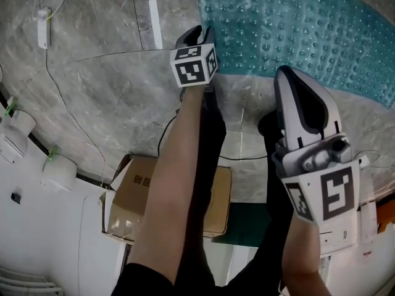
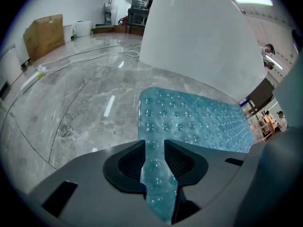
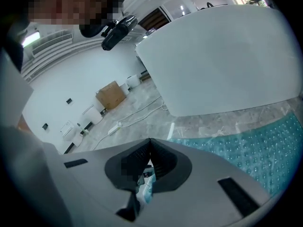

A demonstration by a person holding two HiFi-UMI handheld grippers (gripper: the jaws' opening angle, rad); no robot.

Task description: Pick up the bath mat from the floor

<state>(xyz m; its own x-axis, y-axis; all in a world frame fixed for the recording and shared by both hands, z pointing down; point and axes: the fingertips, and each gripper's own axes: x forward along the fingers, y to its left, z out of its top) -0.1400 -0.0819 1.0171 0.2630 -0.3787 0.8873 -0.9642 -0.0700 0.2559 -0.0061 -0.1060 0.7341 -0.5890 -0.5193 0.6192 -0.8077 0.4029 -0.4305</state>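
The teal bath mat, covered in clear bumps, lies flat on the grey marble floor at the upper right of the head view. My left gripper reaches down to the mat's near left corner. In the left gripper view its jaws stand apart and a strip of the mat runs between the left gripper pads, which do not visibly press on it. My right gripper is held higher, just short of the mat's near edge. In the right gripper view the right gripper tips meet, and the mat lies beyond them.
A large white tub stands at the mat's far side. A cardboard box sits by the person's legs. A white power strip with its cable and a black cable lie on the floor.
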